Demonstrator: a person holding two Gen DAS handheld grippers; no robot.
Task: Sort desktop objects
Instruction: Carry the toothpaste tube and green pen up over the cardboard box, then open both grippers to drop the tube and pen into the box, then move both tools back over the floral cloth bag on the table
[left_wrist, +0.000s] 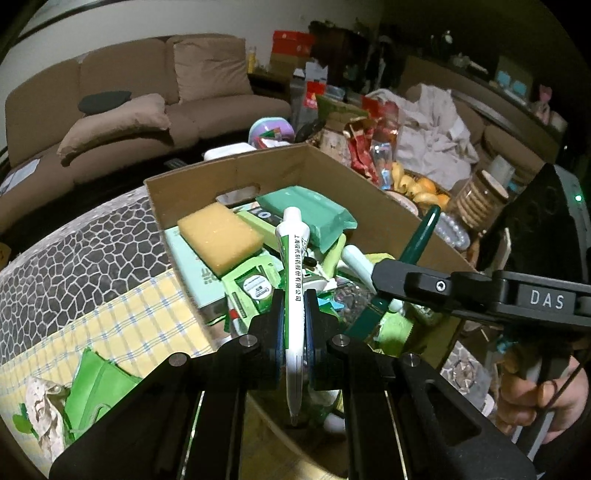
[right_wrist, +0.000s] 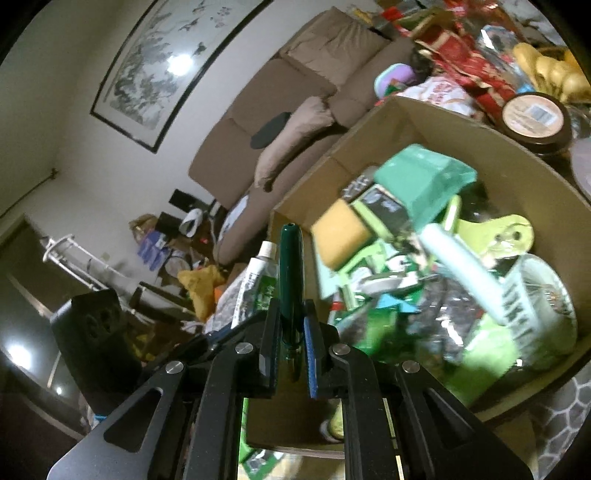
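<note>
My left gripper (left_wrist: 294, 301) is shut on a white and green tube (left_wrist: 293, 266) that stands up between its pads, held over the near side of an open cardboard box (left_wrist: 332, 162). The box holds several green items, a yellow sponge (left_wrist: 219, 238) and a green pack (left_wrist: 310, 210). My right gripper (right_wrist: 290, 314) is shut on a dark green pen (right_wrist: 290, 273), which points up and away. It reaches in from the right in the left wrist view, where the right gripper (left_wrist: 380, 275) and its pen (left_wrist: 421, 236) hang over the box. The tube (right_wrist: 256, 280) also shows left of the pen.
The box (right_wrist: 424, 122) sits on a table with a yellow checked cloth (left_wrist: 122, 314) over a pebble-pattern cover (left_wrist: 81, 251). A green pouch (left_wrist: 99, 387) lies at the near left. Snack packets, fruit (left_wrist: 421, 188) and a biscuit jar (left_wrist: 480, 199) crowd the far right. A brown sofa (left_wrist: 147, 103) stands behind.
</note>
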